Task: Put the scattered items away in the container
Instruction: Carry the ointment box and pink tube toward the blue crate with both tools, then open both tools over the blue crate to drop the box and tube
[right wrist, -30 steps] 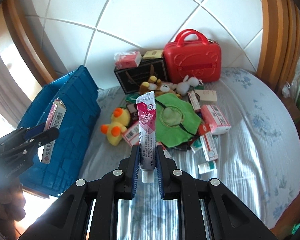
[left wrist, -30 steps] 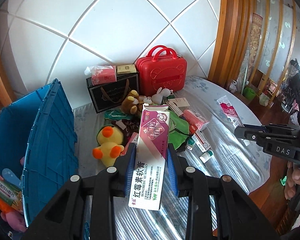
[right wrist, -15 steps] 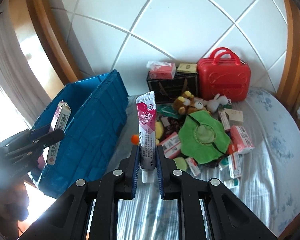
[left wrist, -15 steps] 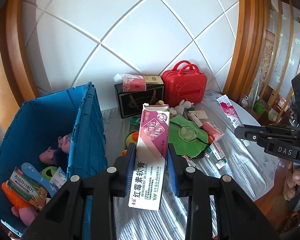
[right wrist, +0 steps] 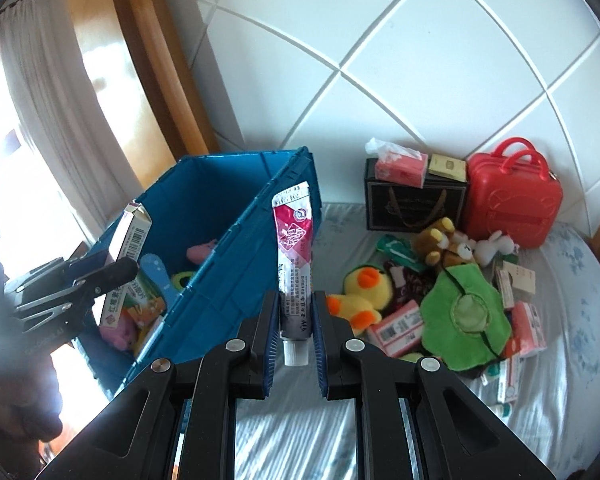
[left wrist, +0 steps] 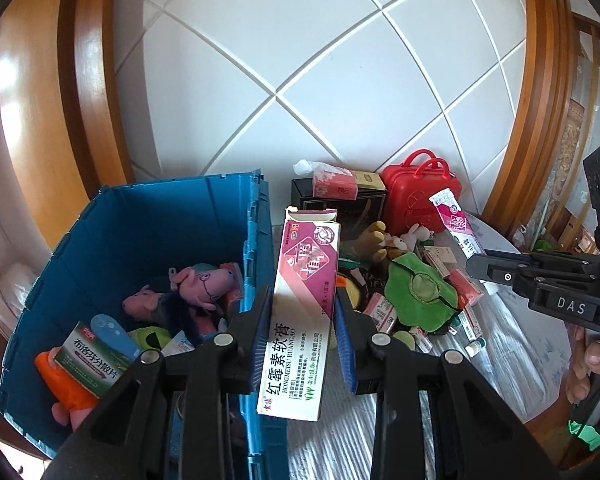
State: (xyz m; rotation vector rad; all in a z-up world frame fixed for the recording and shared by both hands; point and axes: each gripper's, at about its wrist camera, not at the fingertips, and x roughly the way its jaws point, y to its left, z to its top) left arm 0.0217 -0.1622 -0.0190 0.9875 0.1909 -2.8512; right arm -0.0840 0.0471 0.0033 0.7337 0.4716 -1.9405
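Both tools are carrying their finds toward the blue crate (left wrist: 256,240): the left gripper (left wrist: 302,344) fingers pinch an ointment box (left wrist: 304,300) at its rim, the right gripper (right wrist: 294,324) fingers clamp a tube (right wrist: 294,248) cap-down beside its wall, ready to drop in.

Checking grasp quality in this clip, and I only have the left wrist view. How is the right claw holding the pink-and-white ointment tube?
Observer: The right claw is shut on the pink-and-white ointment tube low on its grey end, with the white screw cap pointing back toward the camera.
Operator: Anything hidden behind my purple-and-white cardboard carton?
Observer: A yellow plush duck with orange beak and feet, lying on the striped bedsheet beside the blue plastic crate.
Operator: What is on the carton's side?
Observer: A barcode, just above the left claw.
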